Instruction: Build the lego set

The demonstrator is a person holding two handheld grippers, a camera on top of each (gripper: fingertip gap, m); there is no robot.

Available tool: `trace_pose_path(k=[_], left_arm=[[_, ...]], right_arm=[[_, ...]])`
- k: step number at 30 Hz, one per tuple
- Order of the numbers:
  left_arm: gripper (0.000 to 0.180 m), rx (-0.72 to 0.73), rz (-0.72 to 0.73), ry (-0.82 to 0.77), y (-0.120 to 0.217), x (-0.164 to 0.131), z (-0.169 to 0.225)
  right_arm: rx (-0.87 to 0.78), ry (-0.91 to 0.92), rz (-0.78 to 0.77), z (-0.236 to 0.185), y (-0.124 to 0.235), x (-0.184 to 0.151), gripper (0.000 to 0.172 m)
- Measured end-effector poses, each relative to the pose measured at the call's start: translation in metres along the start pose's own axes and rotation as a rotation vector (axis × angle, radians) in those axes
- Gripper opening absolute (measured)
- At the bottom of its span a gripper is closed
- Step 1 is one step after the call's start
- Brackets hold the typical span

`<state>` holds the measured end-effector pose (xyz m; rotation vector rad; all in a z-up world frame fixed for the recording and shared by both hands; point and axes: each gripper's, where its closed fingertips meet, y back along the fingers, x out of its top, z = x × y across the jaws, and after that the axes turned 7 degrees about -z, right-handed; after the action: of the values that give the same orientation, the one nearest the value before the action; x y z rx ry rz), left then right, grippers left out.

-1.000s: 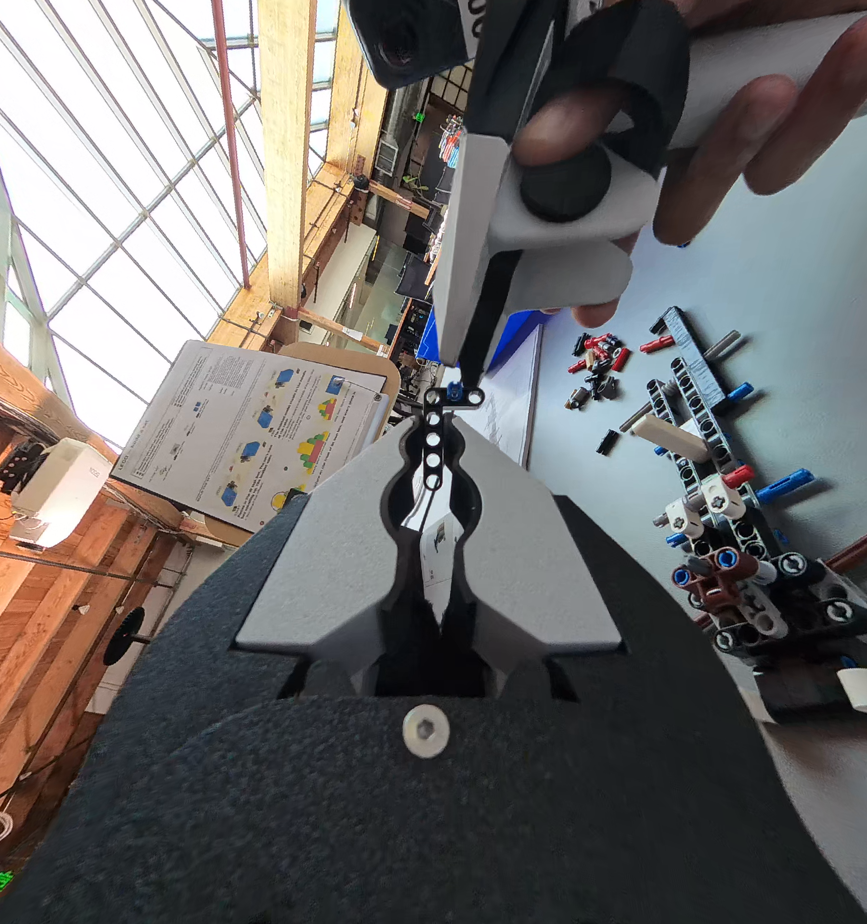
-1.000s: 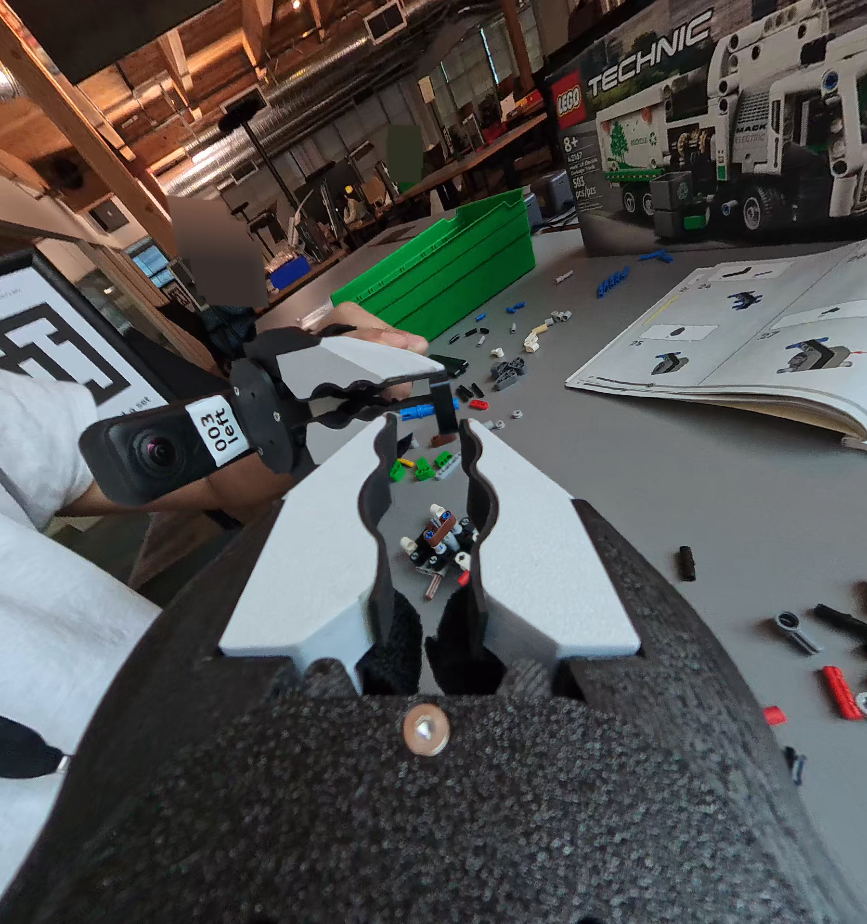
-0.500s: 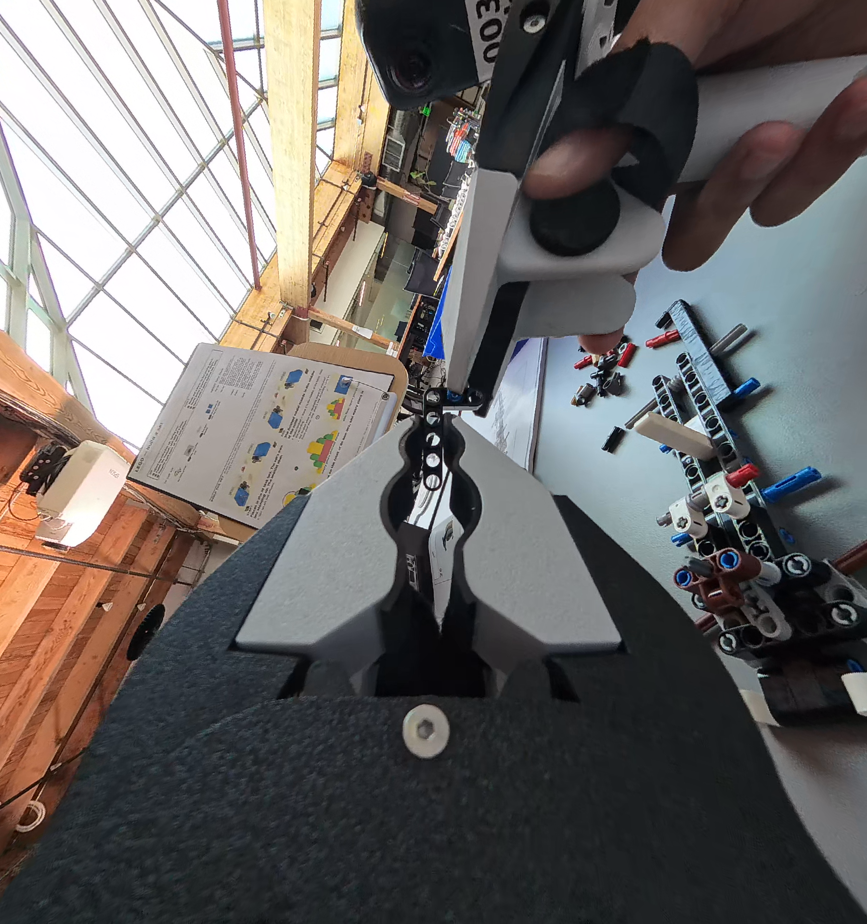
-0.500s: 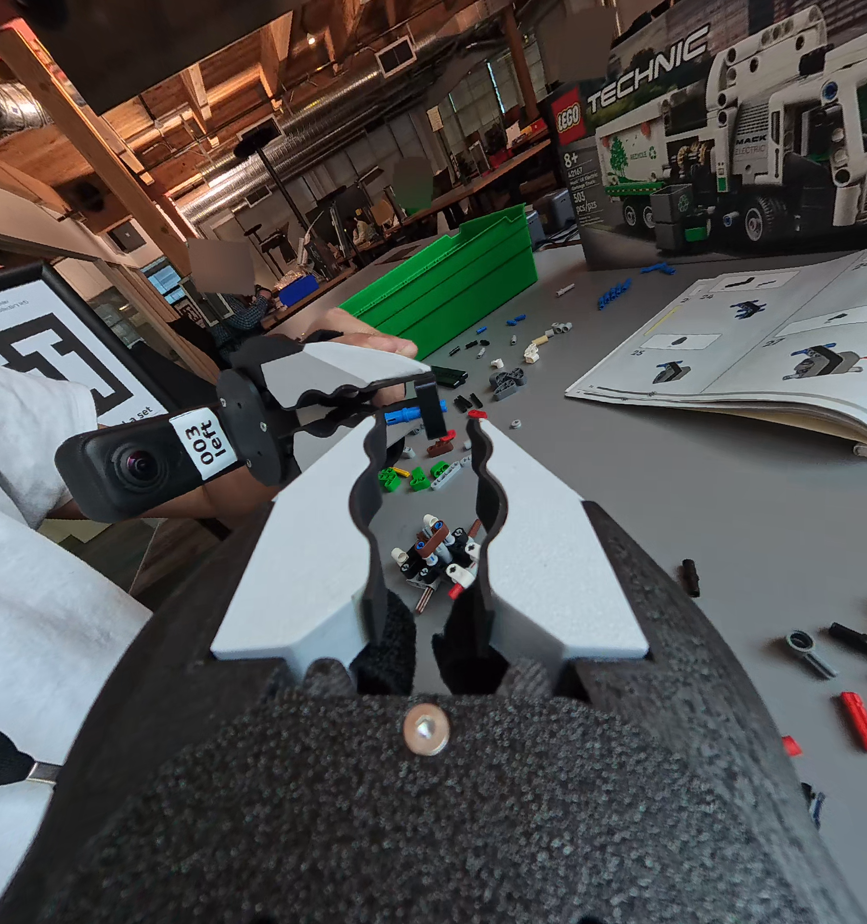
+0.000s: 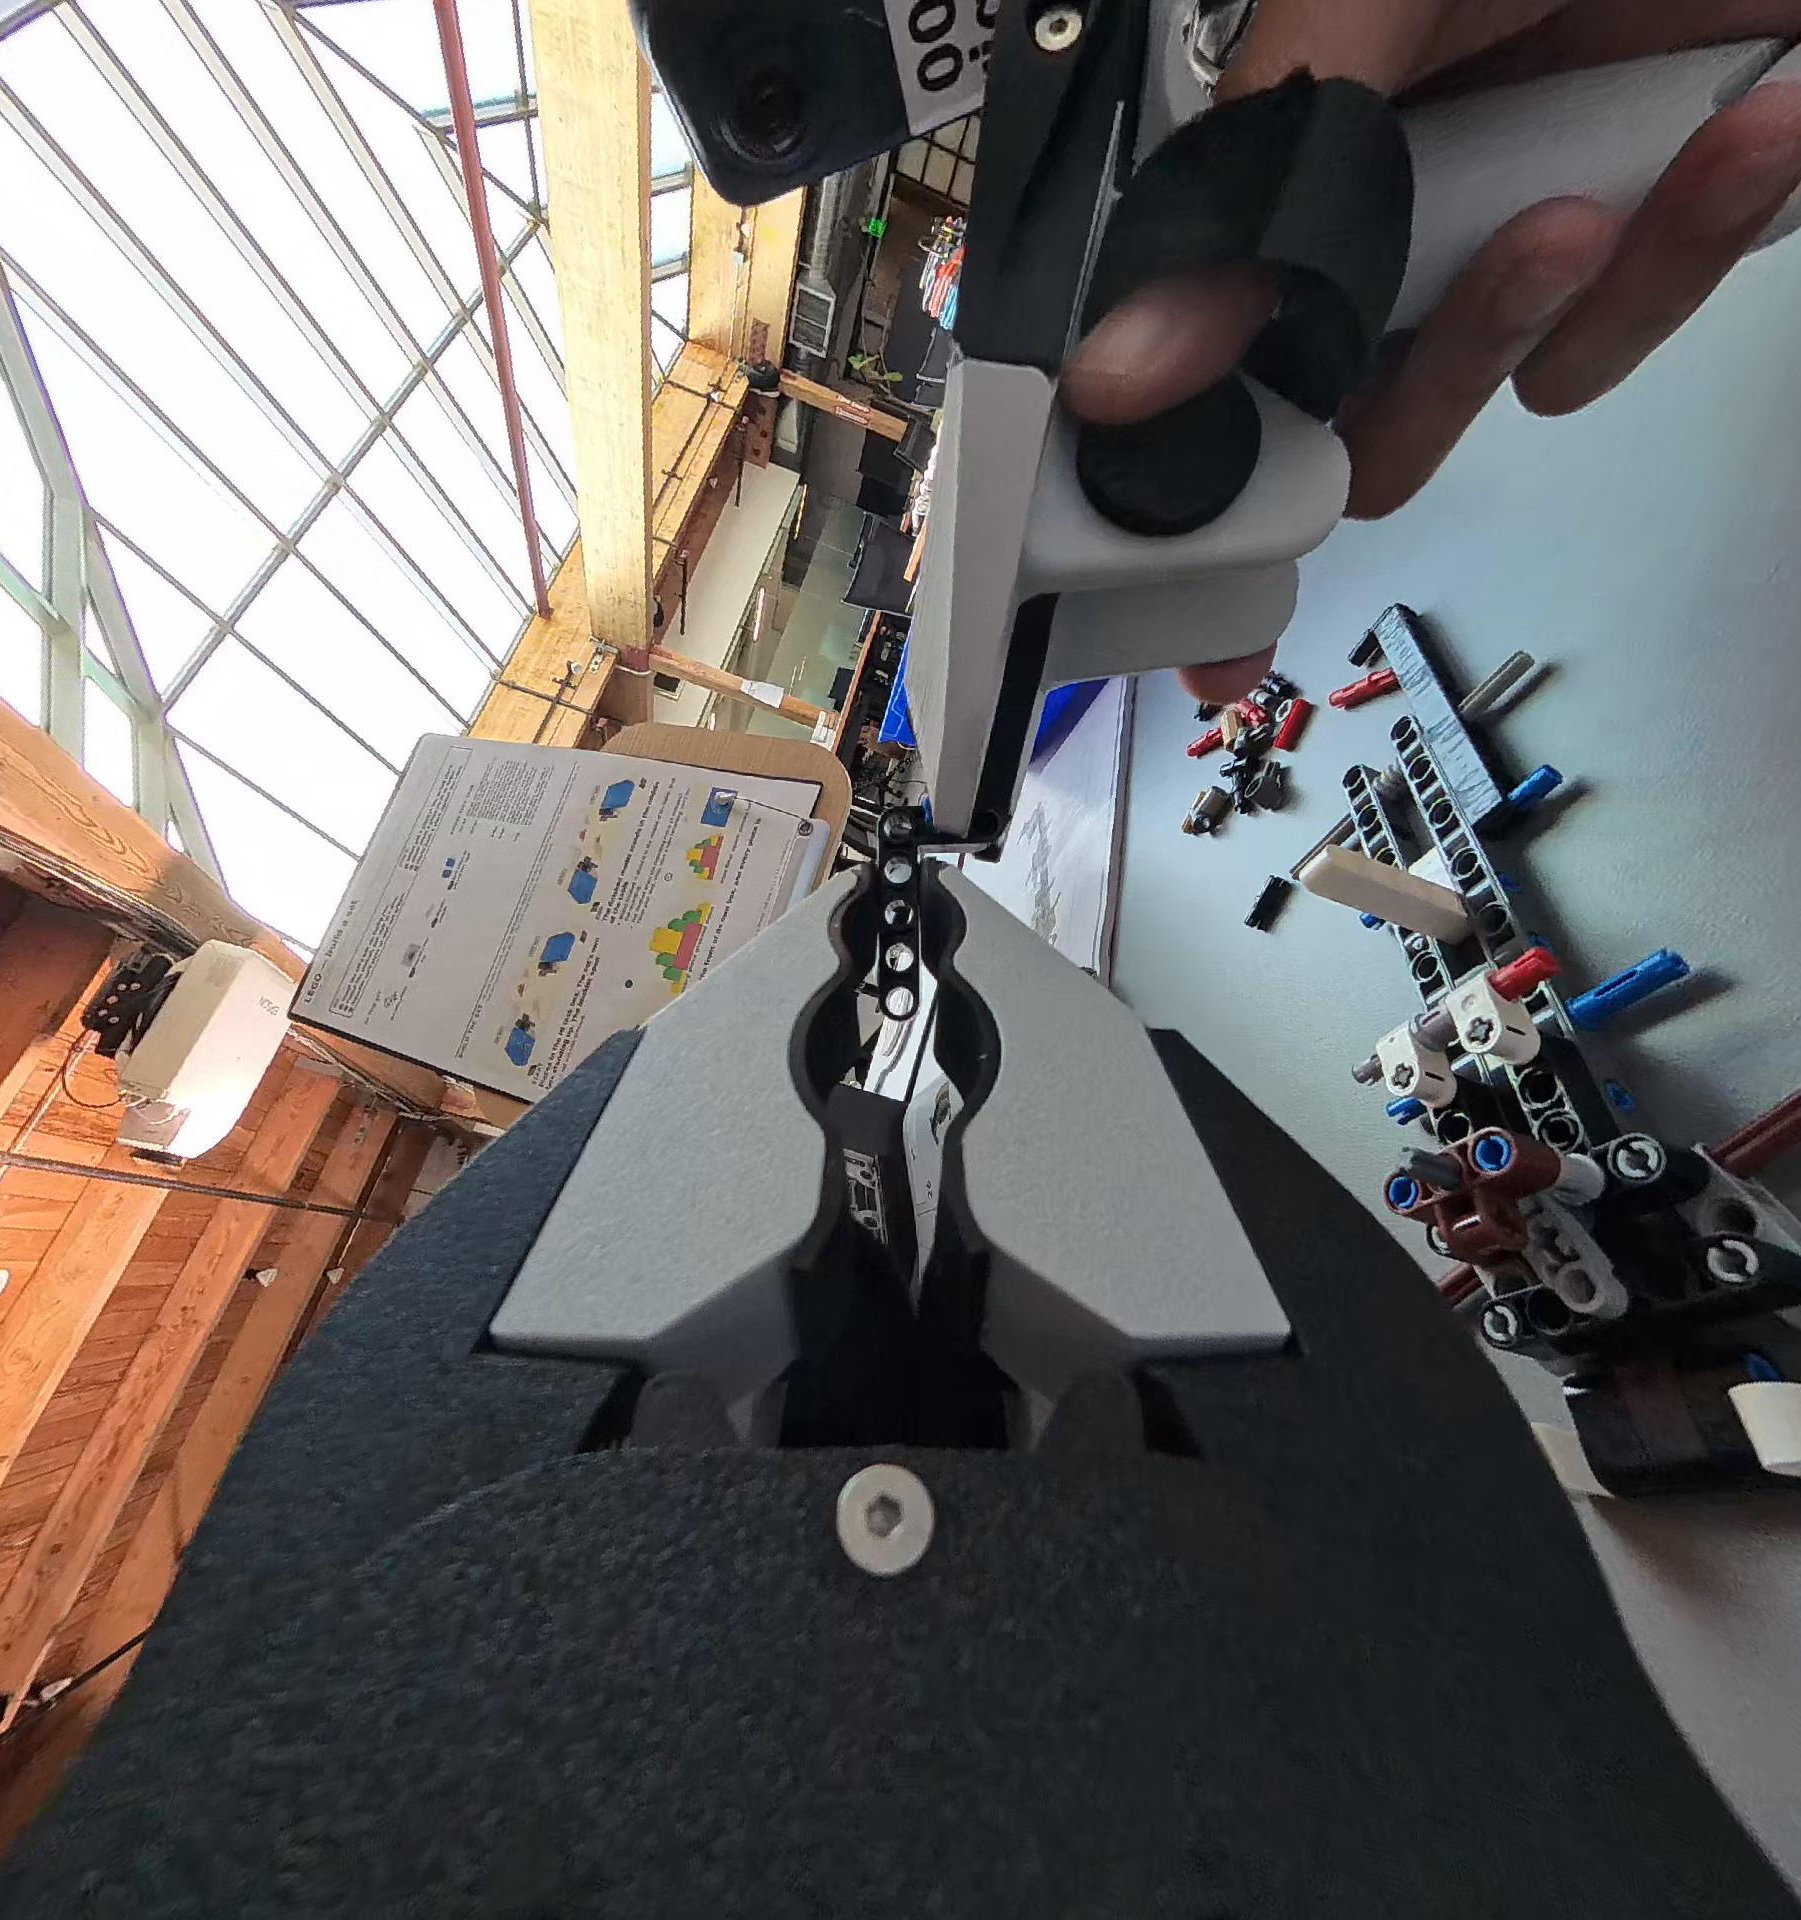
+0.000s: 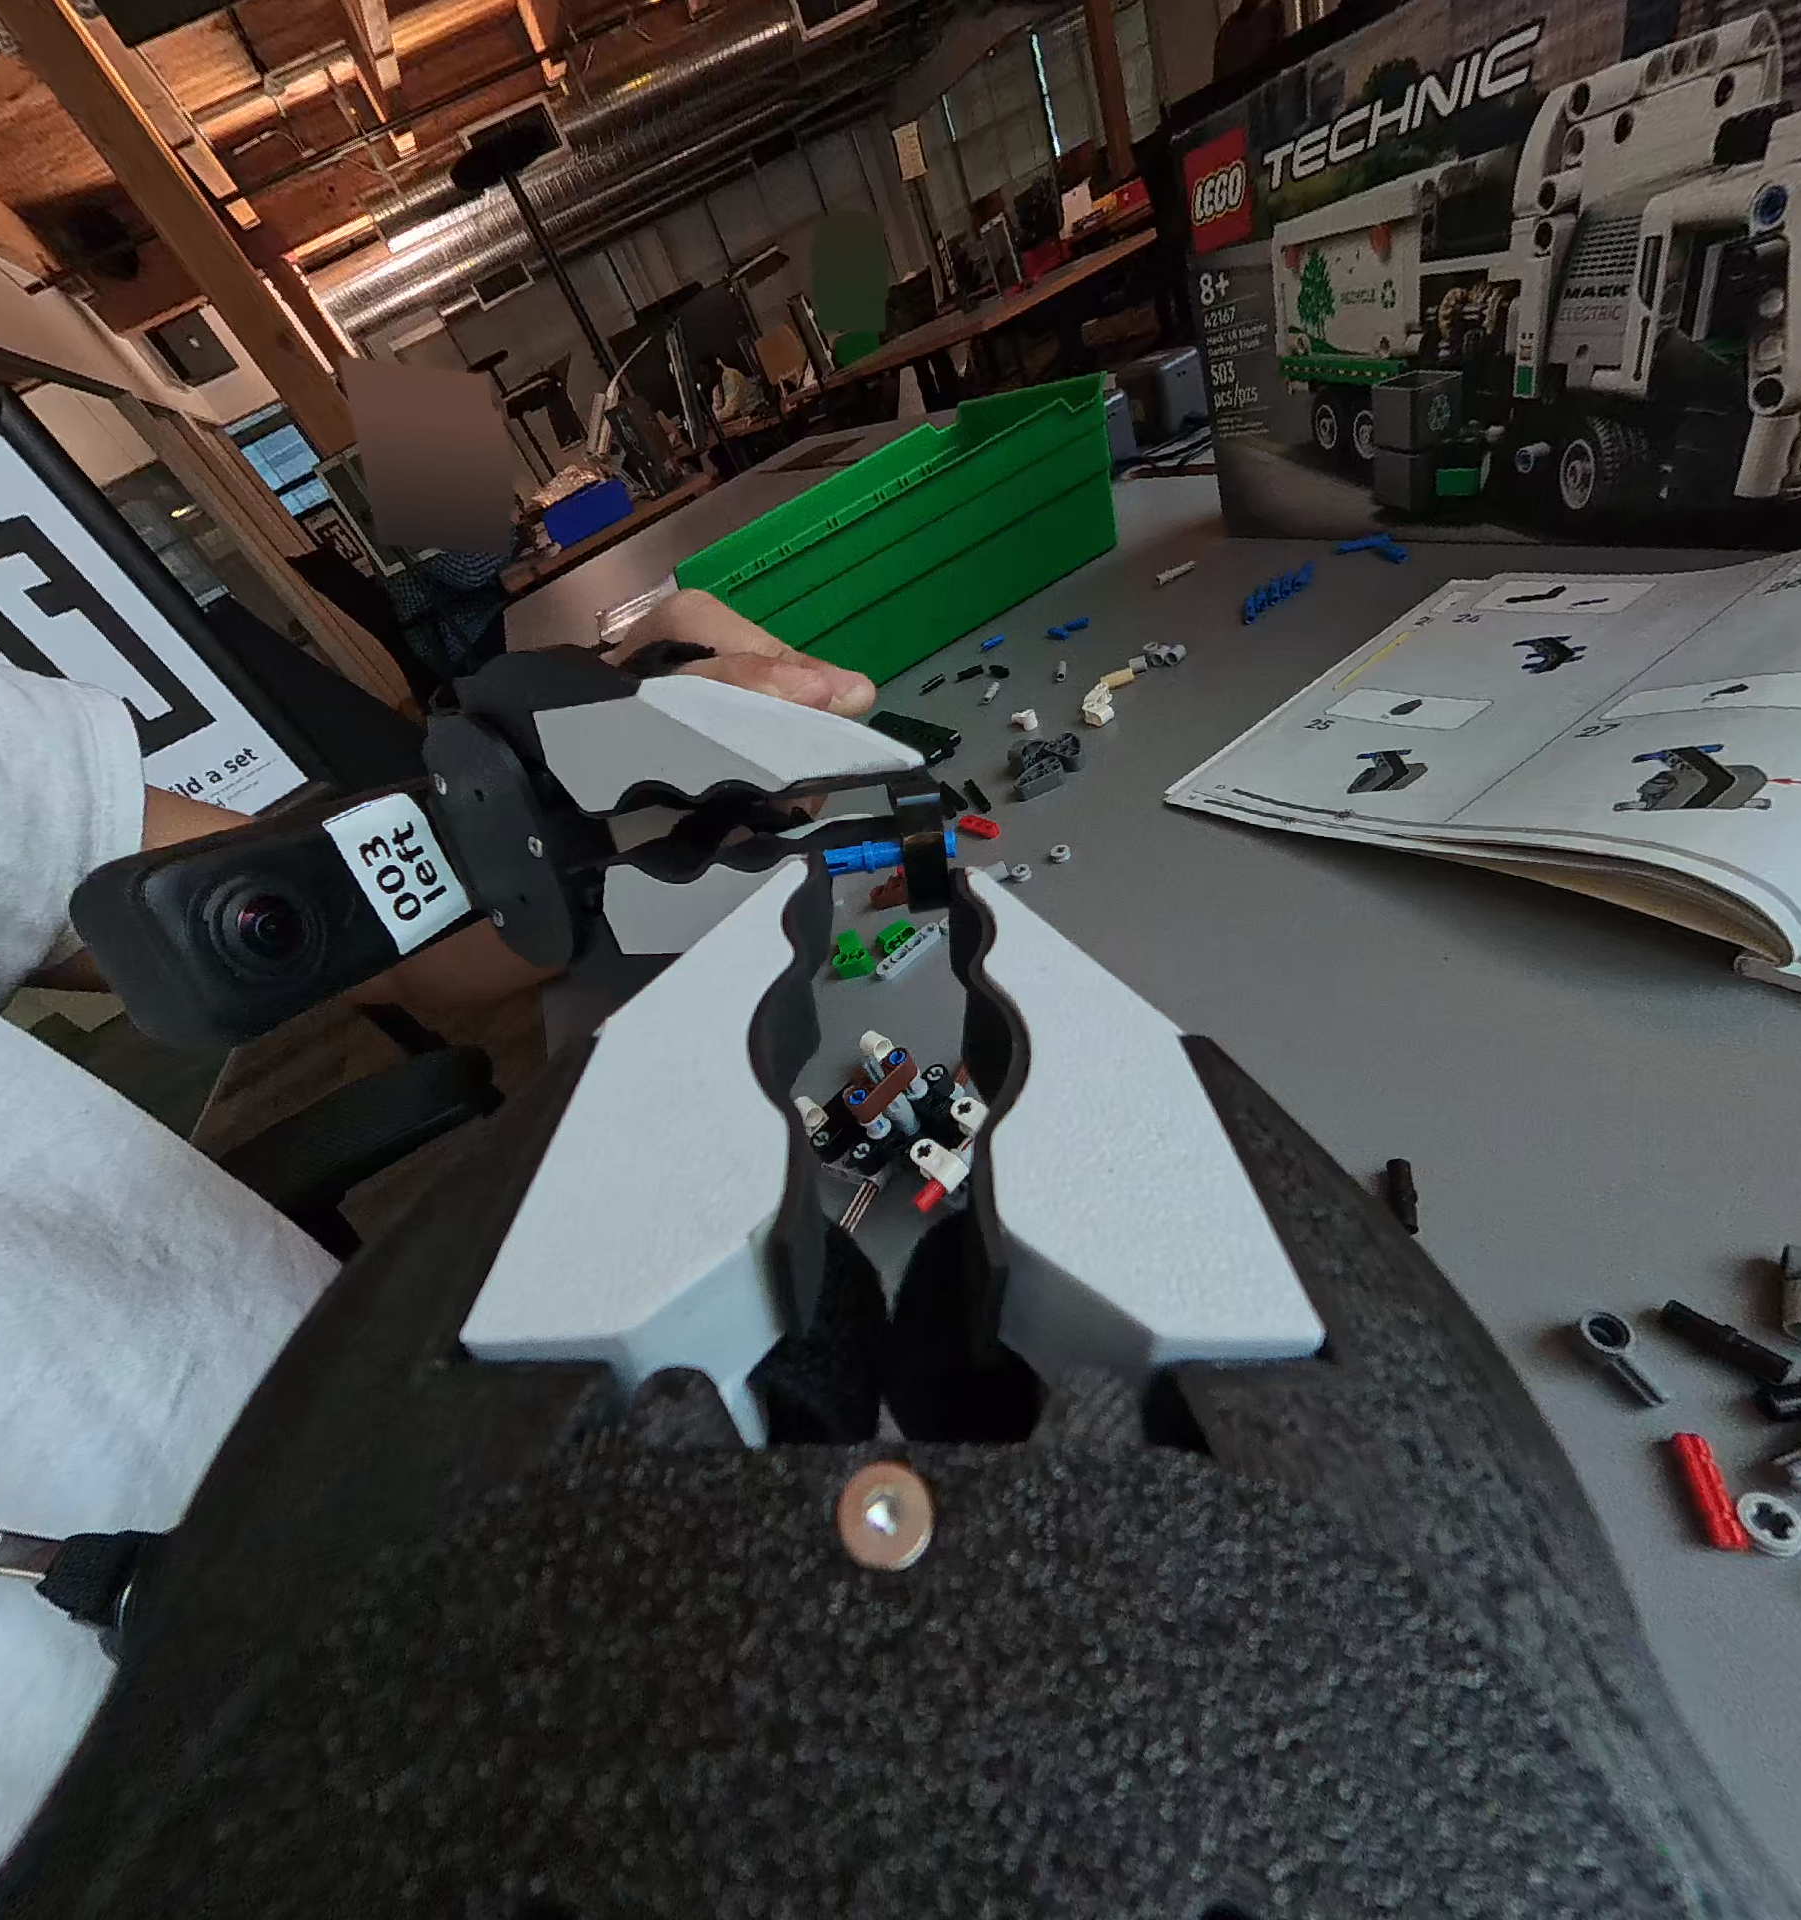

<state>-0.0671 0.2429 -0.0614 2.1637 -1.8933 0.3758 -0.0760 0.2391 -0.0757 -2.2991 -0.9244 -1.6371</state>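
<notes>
My left gripper [image 5: 901,883] is shut on a thin black beam with holes [image 5: 898,925] and holds it in the air, its top hole clear of the fingertips. The right wrist view shows this gripper from the side [image 6: 917,800] with the beam [image 6: 925,868] hanging from its tips. A blue pin [image 6: 860,854] sits in the beam's end hole. My right gripper [image 6: 891,883] is closed at its very tips on the pin's end and the beam's far side. It also shows in the left wrist view [image 5: 969,821], at the beam's top hole.
A partly built black, white and brown assembly [image 5: 1561,1195] lies on the grey table [image 6: 1291,1039], below my right jaws [image 6: 891,1112]. A green bin [image 6: 906,540], an open instruction booklet [image 6: 1550,748], a set box [image 6: 1498,260] and loose parts [image 6: 1727,1455] lie around.
My right jaws opened wider, then narrowed onto the blue pin and beam. The right gripper moved closer to the left one. The left gripper kept hold of the beam.
</notes>
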Motion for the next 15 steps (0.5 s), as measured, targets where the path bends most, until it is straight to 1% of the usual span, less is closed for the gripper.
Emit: trace_pose_path(k=[1, 2, 4, 7, 9, 12, 15], left_arm=[[0.005, -0.004, 0.010, 0.002, 0.0010, 0.0014, 0.0006], [0.005, -0.003, 0.015, 0.000, 0.0019, 0.0025, 0.0006], [0.005, 0.010, 0.002, -0.027, 0.0018, 0.0025, 0.0005], [0.006, 0.019, -0.005, -0.056, 0.0016, 0.0025, 0.0025], [0.005, 0.011, 0.002, -0.041, 0.0015, 0.0018, 0.0029], [0.006, -0.012, 0.021, -0.013, -0.0014, 0.0011, 0.0042], [0.006, -0.061, 0.055, 0.079, -0.0006, 0.0007, 0.0037]], right_arm=[[0.001, 0.001, -0.009, -0.0005, -0.0001, -0.0009, 0.021], [-0.003, 0.004, -0.012, 0.0002, 0.0006, -0.0011, 0.015], [0.006, -0.011, -0.011, -0.0004, 0.0007, -0.0013, 0.015], [-0.010, 0.019, -0.028, -0.0004, 0.0013, -0.0038, 0.014], [-0.014, 0.017, -0.027, 0.0004, 0.0004, -0.0043, 0.014], [0.030, -0.040, 0.003, 0.0019, 0.0020, -0.0021, 0.014], [0.081, -0.109, 0.035, 0.0022, 0.0043, -0.0009, 0.014]])
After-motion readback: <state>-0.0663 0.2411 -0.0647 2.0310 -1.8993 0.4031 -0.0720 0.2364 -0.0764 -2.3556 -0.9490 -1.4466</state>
